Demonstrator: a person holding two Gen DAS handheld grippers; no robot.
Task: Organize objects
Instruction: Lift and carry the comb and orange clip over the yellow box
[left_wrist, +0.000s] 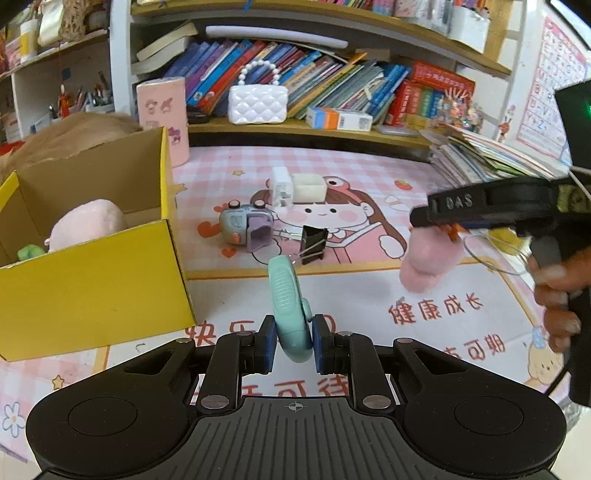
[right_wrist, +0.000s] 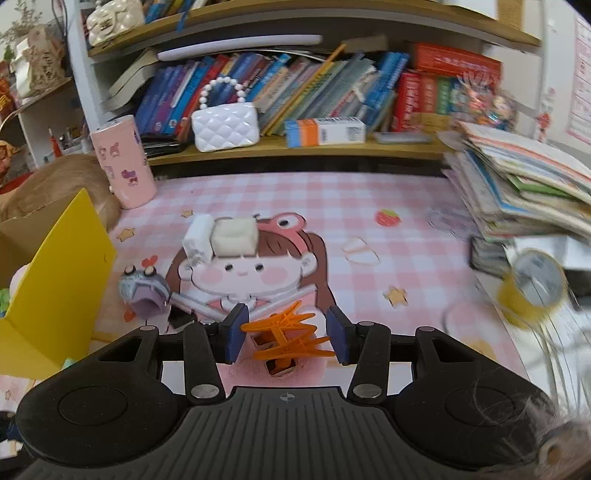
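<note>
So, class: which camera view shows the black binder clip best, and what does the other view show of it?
The left wrist view. There the black binder clip lies in full sight on the pink mat, its wire handles visible. In the right wrist view only a dark corner peeks out behind the right gripper.

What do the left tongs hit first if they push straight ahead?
Probably the black binder clip, which lies right beyond the tip of the teal clip held by the left tongs. The depth is unclear, but the held teal clip would touch first.
</note>
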